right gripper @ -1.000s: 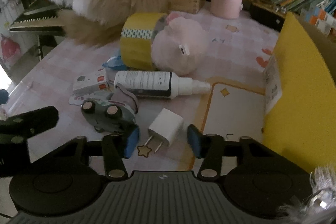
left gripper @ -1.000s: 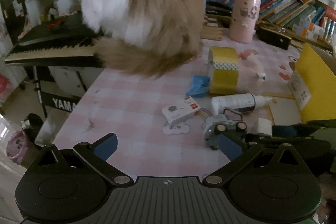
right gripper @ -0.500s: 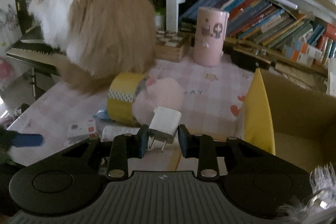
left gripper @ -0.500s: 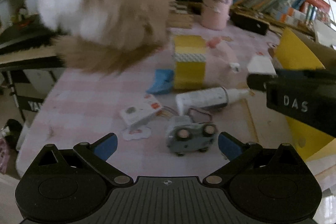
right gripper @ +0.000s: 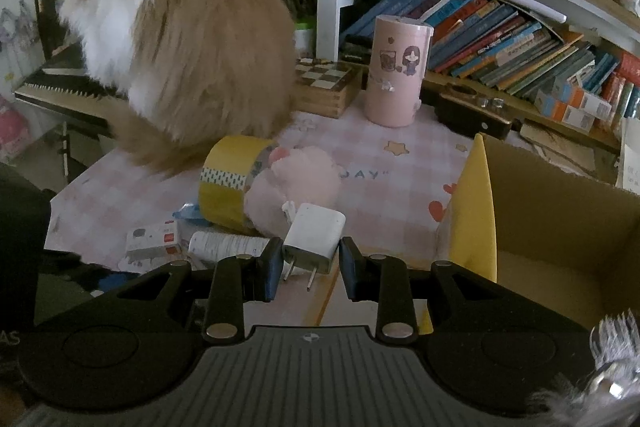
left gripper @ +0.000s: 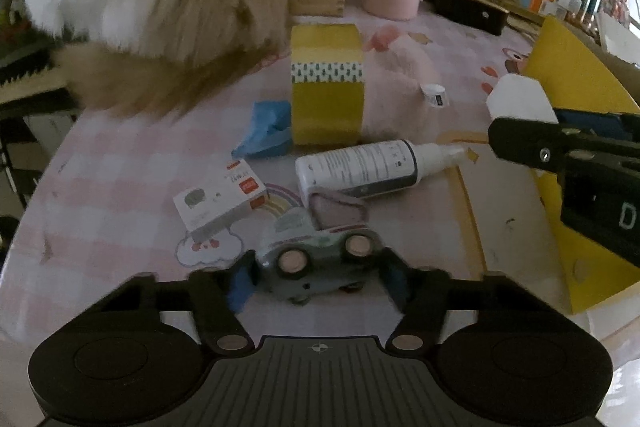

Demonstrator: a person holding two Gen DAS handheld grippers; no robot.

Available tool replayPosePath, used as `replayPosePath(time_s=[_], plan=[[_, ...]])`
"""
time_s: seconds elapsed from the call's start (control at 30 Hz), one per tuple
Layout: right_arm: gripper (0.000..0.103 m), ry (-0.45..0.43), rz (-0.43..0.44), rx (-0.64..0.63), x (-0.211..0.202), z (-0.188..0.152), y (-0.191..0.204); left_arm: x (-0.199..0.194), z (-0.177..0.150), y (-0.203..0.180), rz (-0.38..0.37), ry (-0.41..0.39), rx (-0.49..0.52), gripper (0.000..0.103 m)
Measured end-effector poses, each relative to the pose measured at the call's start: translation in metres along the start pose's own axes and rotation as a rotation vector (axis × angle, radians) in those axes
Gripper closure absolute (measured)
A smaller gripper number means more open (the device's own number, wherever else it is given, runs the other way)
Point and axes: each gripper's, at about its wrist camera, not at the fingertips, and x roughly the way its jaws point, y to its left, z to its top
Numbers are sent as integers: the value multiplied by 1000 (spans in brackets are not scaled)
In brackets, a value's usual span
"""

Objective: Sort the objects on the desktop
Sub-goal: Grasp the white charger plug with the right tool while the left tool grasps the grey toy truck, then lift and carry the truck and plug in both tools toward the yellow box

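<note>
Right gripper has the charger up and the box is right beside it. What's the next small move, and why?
Probably carry the white charger sideways over the open cardboard box before releasing. The right gripper clamps it clear of the table, prongs hanging down, and the box's yellow flap stands between them. The left gripper, jaws just closing around the toy car, can finish its own pickup.

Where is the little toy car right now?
In the left wrist view, the toy car sits low in the middle, between the left hand-held gripper's fingers, just in front of the white spray bottle.
</note>
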Motion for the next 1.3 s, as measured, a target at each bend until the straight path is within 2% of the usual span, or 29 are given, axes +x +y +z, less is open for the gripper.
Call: replayPosePath(time_s=[0.23,0.7,1.3], plan=[[75,21,5,19,-3,-7,1,-19,-5,9,29,-59,-15,42],[75,29,-16,74,-37,-24,25,-86,-19,56,-42,-187,-107,42],[75,65,-53,164,-95,-76,86,-141,-85,83,-114,-205,-21,41]])
